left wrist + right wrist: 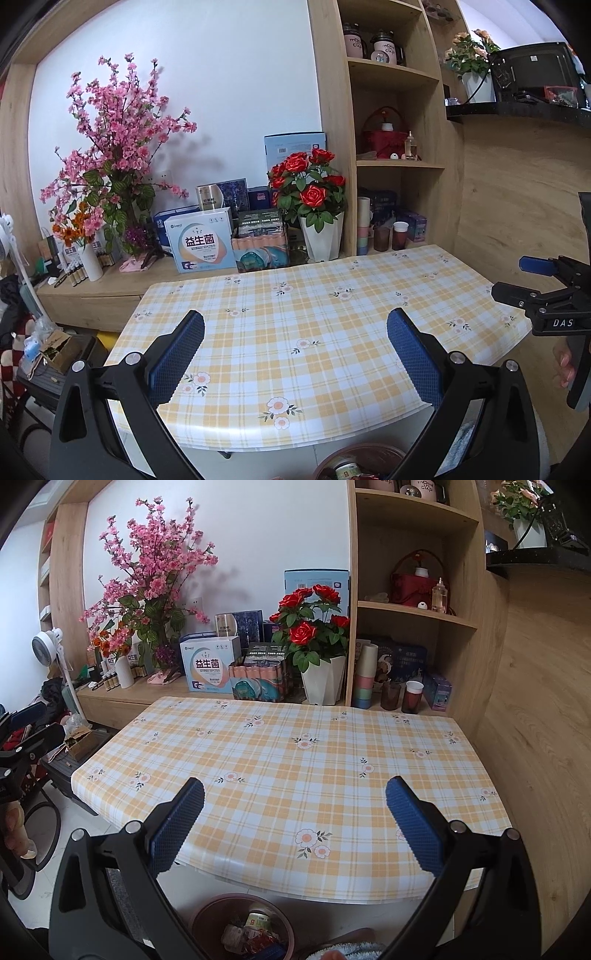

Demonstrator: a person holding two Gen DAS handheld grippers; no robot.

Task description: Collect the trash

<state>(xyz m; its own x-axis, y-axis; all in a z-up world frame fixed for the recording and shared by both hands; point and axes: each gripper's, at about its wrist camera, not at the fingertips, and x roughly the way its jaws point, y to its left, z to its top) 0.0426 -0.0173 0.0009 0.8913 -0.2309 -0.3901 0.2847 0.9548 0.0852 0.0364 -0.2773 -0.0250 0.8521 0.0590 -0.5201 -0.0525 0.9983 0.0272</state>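
A table with a yellow plaid flowered cloth [295, 317] [295, 768] lies in front of both grippers, its top bare. Below its near edge stands a brown trash bin [210, 923] [369, 452] holding a small cup, wrappers and other scraps. My left gripper [295, 347] hovers open over the table's near edge, nothing between its blue pads. My right gripper [295, 819] is open too and empty; it also shows from the side [517, 280] at the right edge of the left wrist view. The left gripper [33, 723] shows at the left edge of the right wrist view.
A low wooden sideboard [122, 288] behind the table carries pink blossom branches [122, 147], boxes, and red roses in a white pot [321, 686]. Shelves [413, 609] on the right hold cups and bottles. A fan [48, 642], a chair and clutter stand at left.
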